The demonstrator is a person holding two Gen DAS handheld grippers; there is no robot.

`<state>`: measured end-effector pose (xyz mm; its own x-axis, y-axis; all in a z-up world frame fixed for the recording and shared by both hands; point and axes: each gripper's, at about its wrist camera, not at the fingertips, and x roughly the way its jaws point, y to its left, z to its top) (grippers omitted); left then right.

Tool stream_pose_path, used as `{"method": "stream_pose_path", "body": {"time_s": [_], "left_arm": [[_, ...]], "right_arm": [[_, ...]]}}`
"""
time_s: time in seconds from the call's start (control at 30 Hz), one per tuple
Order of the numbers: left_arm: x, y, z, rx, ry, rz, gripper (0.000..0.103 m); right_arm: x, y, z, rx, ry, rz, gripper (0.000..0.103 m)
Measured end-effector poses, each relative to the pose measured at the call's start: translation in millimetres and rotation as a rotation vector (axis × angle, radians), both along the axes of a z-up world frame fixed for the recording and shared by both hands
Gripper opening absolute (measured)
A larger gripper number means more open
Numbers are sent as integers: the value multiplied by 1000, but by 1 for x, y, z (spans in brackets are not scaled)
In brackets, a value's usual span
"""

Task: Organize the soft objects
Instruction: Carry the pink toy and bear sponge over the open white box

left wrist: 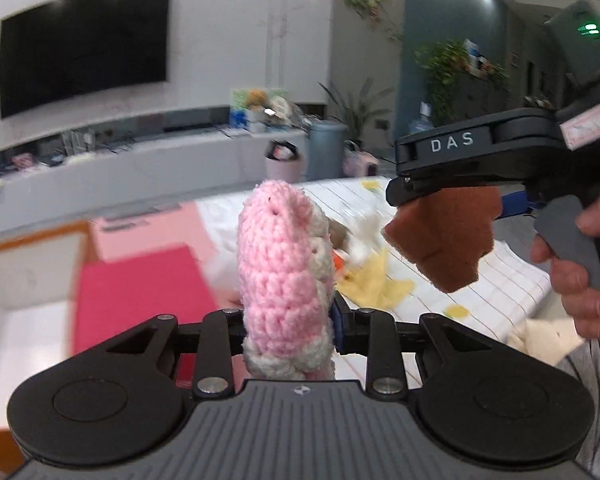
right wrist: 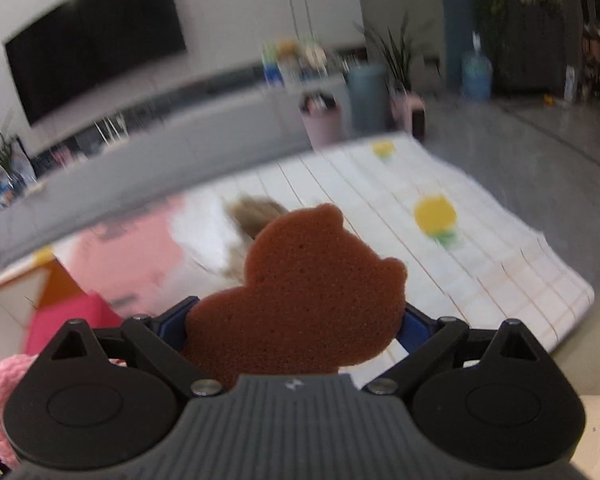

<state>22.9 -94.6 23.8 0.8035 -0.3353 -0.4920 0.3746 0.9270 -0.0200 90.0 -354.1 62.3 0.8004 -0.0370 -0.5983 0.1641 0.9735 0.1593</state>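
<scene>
The left gripper is squeezed shut on a pink and cream knitted toy. Its jaws stand narrow, with the soft toy pressed tight between them. The toy stands up straight out of the jaws, high above the table. One blue pad shows on the toy's right side.

The right gripper holds a brown sponge. The sponge is flat and shaped a bit like a bear's head with small ears. It is wider than the knitted toy, so these jaws sit further apart, one on each side of it. In the left wrist view the same right gripper comes in from the right side, with the brown sponge hanging down from its tip. A hand is wrapped around its grey handle.

White letters on the black side of the right gripper read "DAS". A pink and white label sits further back on it, but its writing is too blurry to read.

Below both grippers lies a white checked cloth with yellow fruit pictures on it. More soft things lie on it, a yellow rag among them. A pink box sits at the left, and it is blurry.
</scene>
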Motion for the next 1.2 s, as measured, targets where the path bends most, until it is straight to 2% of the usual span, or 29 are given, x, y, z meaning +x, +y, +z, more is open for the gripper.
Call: {"method": "stream_pose_path", "body": {"time_s": [0.13, 0.27, 0.37, 0.57, 0.63, 0.73, 0.87, 1.0, 1.07, 1.13, 1.2], "left_arm": [[-12, 35, 33, -39, -54, 101, 35], [-11, 77, 54, -23, -33, 217, 35], [-9, 113, 59, -13, -12, 336, 35], [16, 174, 46, -28, 84, 528, 35], [25, 189, 37, -50, 141, 551, 35], [47, 206, 24, -139, 237, 548, 35], [61, 210, 13, -65, 222, 589, 35], [80, 209, -7, -49, 318, 598, 35], [76, 208, -19, 10, 345, 636, 35], [76, 210, -27, 113, 357, 719, 35], [78, 211, -34, 166, 377, 758, 35]], "right_arm": [[-10, 52, 34, 15, -96, 86, 96], [-6, 111, 57, 21, -153, 228, 96], [2, 157, 63, 10, -167, 338, 96], [23, 238, 46, -57, -136, 502, 96], [29, 254, 32, -73, -119, 537, 96], [33, 269, 9, -92, -99, 567, 96], [30, 276, -21, -129, -83, 548, 96], [25, 272, -39, -146, -92, 548, 96], [25, 266, -44, -111, -80, 565, 96], [27, 264, -47, -89, -72, 581, 96], [28, 264, -49, -85, -71, 590, 96]]}}
